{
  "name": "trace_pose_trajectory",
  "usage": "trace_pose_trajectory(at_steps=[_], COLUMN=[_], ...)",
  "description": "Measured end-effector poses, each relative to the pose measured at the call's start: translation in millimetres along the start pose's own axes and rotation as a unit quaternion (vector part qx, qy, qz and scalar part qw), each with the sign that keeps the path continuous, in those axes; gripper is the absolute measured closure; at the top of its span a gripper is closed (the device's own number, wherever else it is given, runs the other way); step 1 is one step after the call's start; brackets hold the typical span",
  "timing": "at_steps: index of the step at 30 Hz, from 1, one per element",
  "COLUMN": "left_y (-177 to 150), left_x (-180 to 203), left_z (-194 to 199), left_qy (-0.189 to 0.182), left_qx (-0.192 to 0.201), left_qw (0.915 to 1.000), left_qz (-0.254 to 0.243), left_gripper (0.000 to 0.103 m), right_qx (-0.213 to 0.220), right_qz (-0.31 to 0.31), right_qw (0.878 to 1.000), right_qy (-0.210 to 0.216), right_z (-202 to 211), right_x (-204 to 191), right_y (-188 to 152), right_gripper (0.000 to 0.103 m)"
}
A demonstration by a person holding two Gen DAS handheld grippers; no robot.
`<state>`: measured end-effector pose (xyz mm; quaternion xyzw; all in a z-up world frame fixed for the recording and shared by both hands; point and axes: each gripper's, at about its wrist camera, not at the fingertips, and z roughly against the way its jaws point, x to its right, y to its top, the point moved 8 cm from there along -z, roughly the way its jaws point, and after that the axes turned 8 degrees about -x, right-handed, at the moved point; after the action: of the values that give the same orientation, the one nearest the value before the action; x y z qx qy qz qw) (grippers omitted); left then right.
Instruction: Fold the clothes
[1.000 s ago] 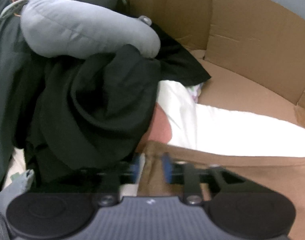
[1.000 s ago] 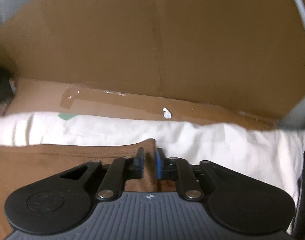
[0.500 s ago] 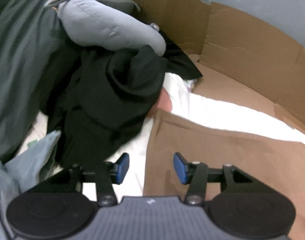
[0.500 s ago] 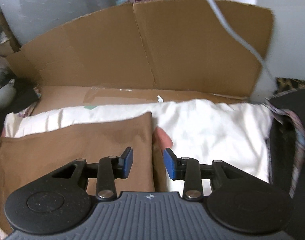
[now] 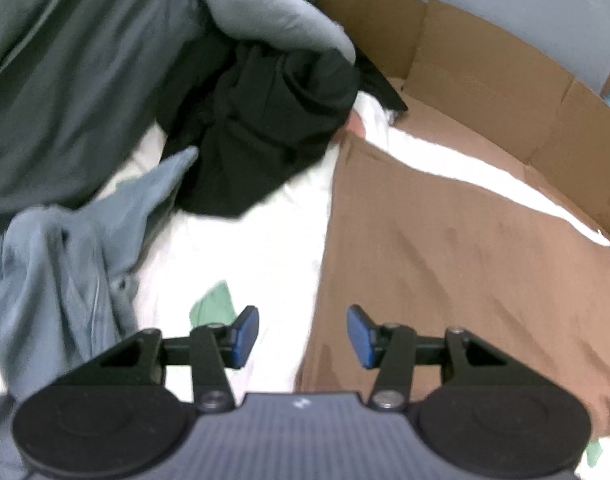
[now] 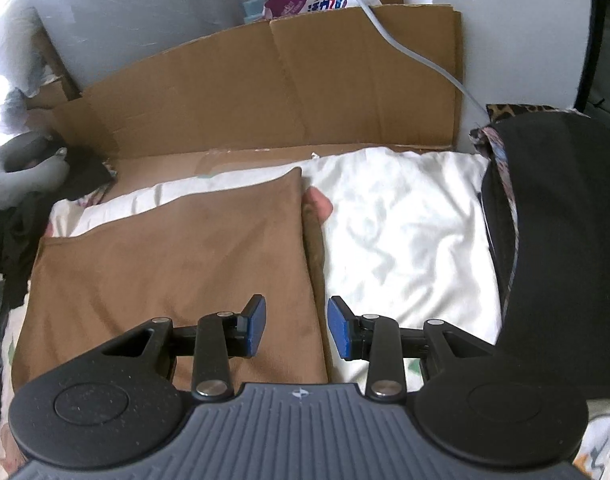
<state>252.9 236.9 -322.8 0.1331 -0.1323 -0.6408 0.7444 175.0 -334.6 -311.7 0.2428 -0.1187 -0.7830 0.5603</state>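
Left wrist view: the left gripper (image 5: 303, 336) hangs released, the brown garment (image 5: 457, 248) lying flat ahead and to its right, its near side edge under the right finger. Right wrist view: the right gripper (image 6: 296, 330) is likewise released, jaws straddling the opposite edge of the brown garment (image 6: 165, 264), whose length spans between both tools.

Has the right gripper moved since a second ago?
Yes. The right gripper has let go of the brown cloth, opened, and pulled back and up from the cardboard wall, which looks farther off now.
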Motion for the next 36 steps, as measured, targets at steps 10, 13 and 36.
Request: trace_pose_trajectory(at_steps=[10, 13, 36], left_y=[-49, -65, -98], left_x=[-6, -2, -10], left_z=[4, -3, -48], left_qy=[0.003, 0.002, -0.144], left_qx=[-0.017, -0.021, -0.042], left_qw=[0.9986, 0.9985, 0.9586], left_qz=[0.051, 0.050, 0.242], left_gripper=[0.053, 0.053, 0.053], right_qx=[-0.011, -0.028, -0.090], right_qz=[-0.072, -0.107, -0.346], right_qw=[0.997, 0.992, 0.920], right_qy=[0.037, 0.054, 0.163], right_z=[5, -10, -86], right_x=[8, 16, 47], right_y=[-48, -63, -125], right_gripper=[0.062, 0.062, 0.059])
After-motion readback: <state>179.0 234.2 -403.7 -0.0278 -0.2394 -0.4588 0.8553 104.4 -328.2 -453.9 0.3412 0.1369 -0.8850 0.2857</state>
